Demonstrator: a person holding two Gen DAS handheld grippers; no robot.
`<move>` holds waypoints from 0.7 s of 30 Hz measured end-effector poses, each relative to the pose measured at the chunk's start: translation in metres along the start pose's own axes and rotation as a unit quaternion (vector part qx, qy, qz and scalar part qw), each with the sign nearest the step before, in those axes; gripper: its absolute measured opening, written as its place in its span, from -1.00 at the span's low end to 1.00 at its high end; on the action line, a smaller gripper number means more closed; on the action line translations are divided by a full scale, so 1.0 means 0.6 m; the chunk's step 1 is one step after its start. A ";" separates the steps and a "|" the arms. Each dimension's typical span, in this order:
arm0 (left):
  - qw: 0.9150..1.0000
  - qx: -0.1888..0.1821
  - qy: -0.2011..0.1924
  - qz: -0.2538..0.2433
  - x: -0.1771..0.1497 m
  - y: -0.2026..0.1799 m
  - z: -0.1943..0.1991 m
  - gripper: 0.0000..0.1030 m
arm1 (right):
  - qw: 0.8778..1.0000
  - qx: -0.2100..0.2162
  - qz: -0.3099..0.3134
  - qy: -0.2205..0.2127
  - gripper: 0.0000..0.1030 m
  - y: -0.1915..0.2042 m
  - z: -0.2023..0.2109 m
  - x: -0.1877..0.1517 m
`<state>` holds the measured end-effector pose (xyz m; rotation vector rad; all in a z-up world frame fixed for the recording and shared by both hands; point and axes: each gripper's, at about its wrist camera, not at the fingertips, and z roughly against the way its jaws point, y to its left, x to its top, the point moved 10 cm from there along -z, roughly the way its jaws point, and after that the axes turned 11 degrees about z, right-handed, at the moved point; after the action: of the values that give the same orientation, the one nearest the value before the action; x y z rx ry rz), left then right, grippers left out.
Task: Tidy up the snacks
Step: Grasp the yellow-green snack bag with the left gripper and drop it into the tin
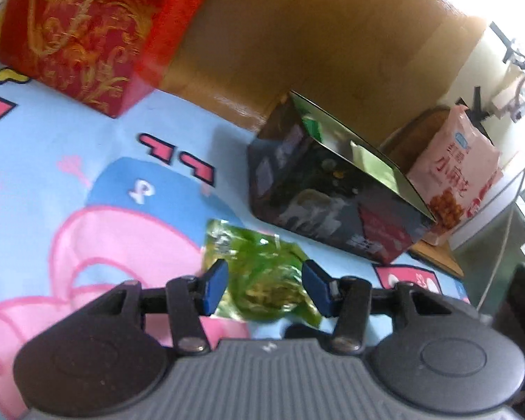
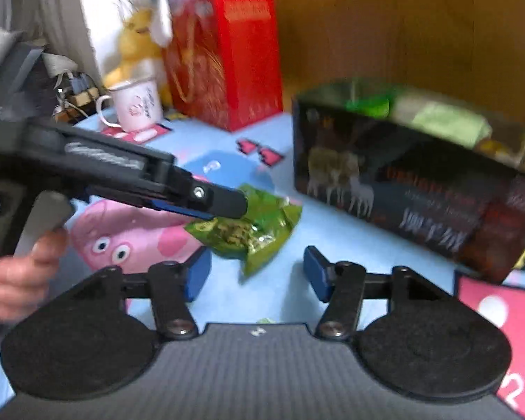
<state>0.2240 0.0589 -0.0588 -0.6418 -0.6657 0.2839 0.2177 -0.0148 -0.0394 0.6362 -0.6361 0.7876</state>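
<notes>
A green snack packet (image 1: pixel 262 273) lies flat on the blue cartoon cloth (image 1: pixel 87 161). My left gripper (image 1: pixel 265 285) is open, its blue pads on either side of the packet, just above it. In the right wrist view the packet (image 2: pixel 248 227) lies ahead, with the left gripper's tip (image 2: pixel 227 203) over its near-left part. My right gripper (image 2: pixel 257 274) is open and empty, a little short of the packet. A dark open box (image 1: pixel 332 189) with snacks inside stands to the right; it also shows in the right wrist view (image 2: pixel 409 178).
A red gift bag (image 1: pixel 84 31) stands at the back left, also in the right wrist view (image 2: pixel 227 59). A pink snack bag (image 1: pixel 455 175) leans behind the dark box. A white mug (image 2: pixel 136 105) and plush toys (image 2: pixel 140 35) sit far left. A wooden headboard (image 1: pixel 315 35) bounds the back.
</notes>
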 end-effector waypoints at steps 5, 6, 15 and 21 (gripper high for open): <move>1.000 -0.003 0.003 -0.021 -0.022 -0.021 -0.014 -0.12 | 0.998 0.024 -0.054 -0.016 -0.44 -0.013 0.000 0.008; 1.000 -0.004 0.003 -0.024 -0.026 -0.025 -0.016 -0.11 | 0.998 0.021 -0.054 -0.022 -0.46 -0.010 0.006 0.005; 0.997 -0.032 0.031 -0.063 -0.074 -0.091 -0.034 -0.05 | 0.993 0.013 -0.114 -0.041 -0.53 -0.052 0.060 -0.045; 0.998 -0.046 0.027 -0.038 -0.054 -0.090 -0.018 0.41 | 0.974 0.045 -0.209 -0.076 -0.63 -0.087 0.089 -0.058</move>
<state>0.2089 -0.0020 -0.0467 -0.7081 -0.6533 0.1665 0.2254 -0.0968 -0.0443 0.8860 -0.5810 0.3784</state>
